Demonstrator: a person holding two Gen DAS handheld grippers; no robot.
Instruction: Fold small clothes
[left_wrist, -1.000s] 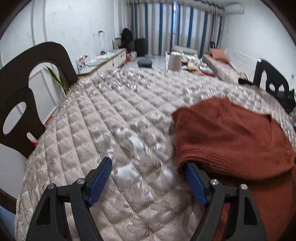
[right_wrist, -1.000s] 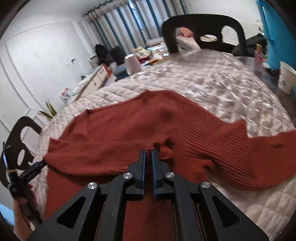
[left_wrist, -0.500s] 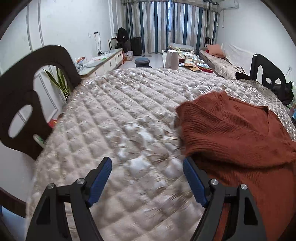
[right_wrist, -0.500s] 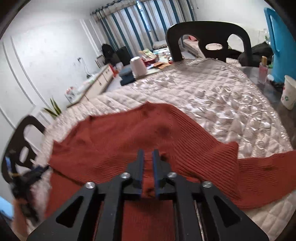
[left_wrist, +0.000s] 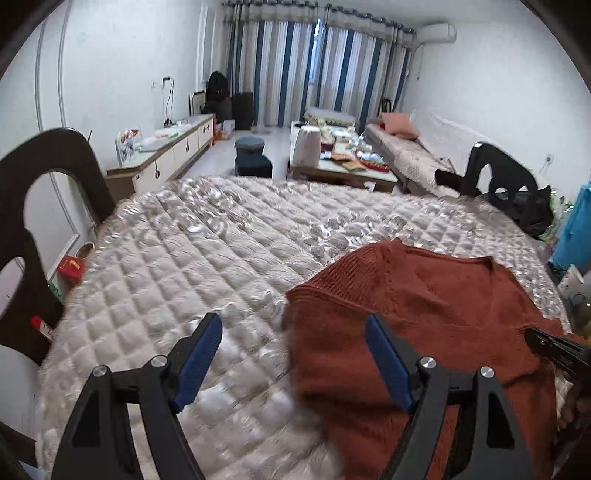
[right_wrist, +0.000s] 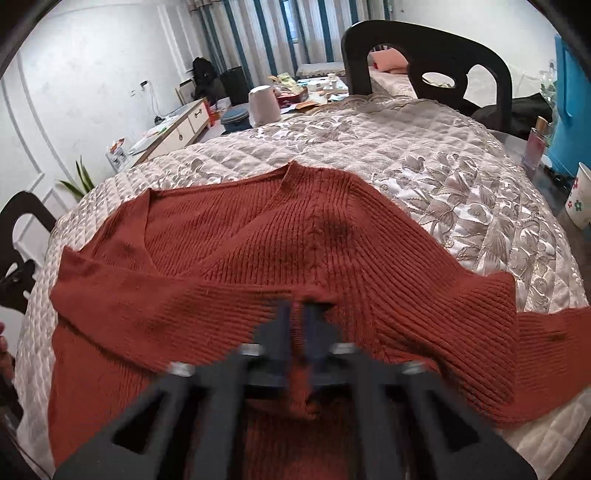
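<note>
A rust-red knit sweater (right_wrist: 280, 251) lies on the quilted table cover (right_wrist: 461, 173), its left sleeve folded across the body and its right sleeve stretched out to the right. In the left wrist view the sweater (left_wrist: 424, 306) fills the lower right. My left gripper (left_wrist: 293, 328) is open and empty, raised above the sweater's left edge, its right finger over the knit. My right gripper (right_wrist: 298, 314) is shut on a pinch of the sweater's folded cloth and is blurred; it also shows at the right edge of the left wrist view (left_wrist: 546, 341).
Dark chairs stand at the table's left (left_wrist: 40, 206) and far side (right_wrist: 424, 62). A paper cup (right_wrist: 581, 199) and a small bottle (right_wrist: 535, 147) sit at the right. A sideboard (left_wrist: 166, 151), coffee table and sofa lie beyond.
My left gripper has lifted and drawn back from the sweater's edge, still open. My right gripper, still shut on the cloth, has carried the fold back toward me, leaving the sleeve across the body.
</note>
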